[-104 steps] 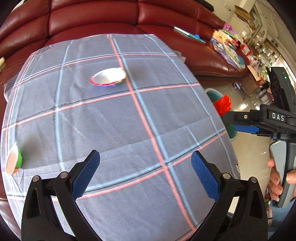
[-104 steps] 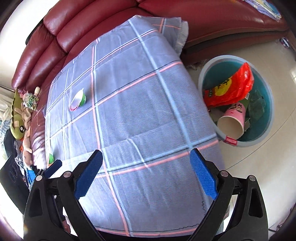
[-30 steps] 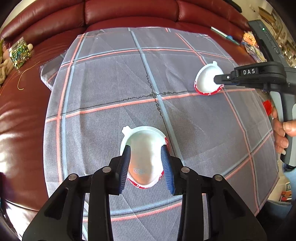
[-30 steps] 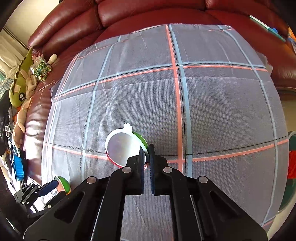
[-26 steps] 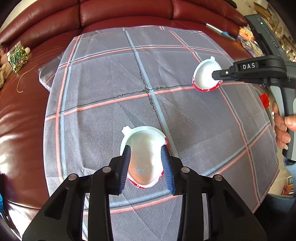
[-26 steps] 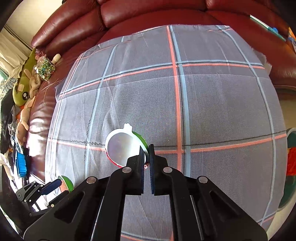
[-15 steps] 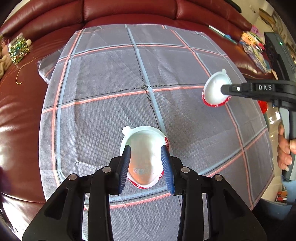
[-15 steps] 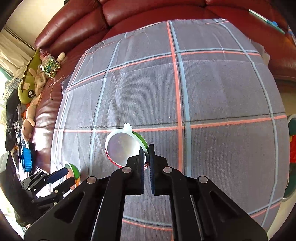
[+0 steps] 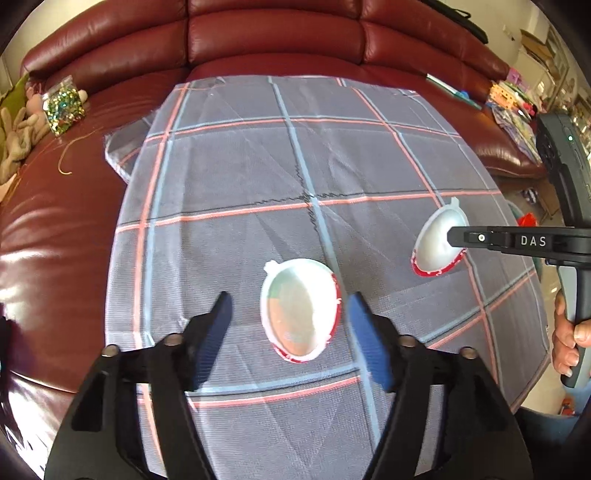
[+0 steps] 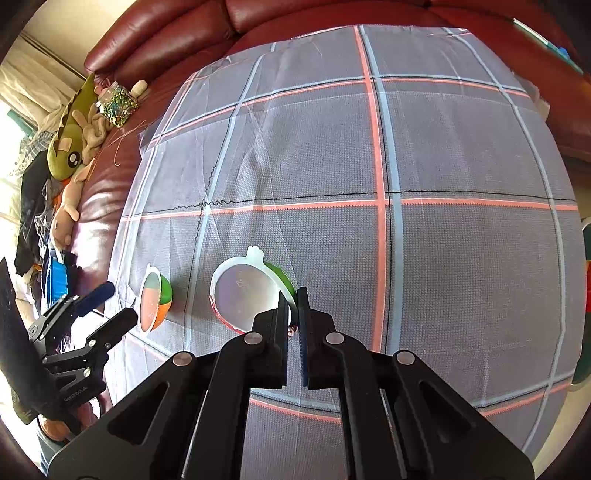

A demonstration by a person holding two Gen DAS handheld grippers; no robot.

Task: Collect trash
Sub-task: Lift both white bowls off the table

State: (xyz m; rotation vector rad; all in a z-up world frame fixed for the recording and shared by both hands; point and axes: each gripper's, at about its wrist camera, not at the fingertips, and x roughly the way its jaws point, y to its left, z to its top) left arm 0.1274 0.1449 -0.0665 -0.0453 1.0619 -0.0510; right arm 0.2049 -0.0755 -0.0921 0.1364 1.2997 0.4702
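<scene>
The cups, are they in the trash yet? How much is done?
Done: nothing looks thrown away yet. In hand: the right gripper is shut on the rim of the second cup. The left gripper has just been opening its jaws, and the first cup is loose between them, seemingly lying on the checked cloth. Left: both cups still need to go in the trash.

A grey cloth (image 9: 236, 177) is showing pink and pale-blue checks over a dark red leather sofa (image 9: 273, 33), while white-lined cups, one orange-and-green (image 10: 153, 301), one green-sided (image 10: 245, 291), are sitting between black, blue-padded claws.
</scene>
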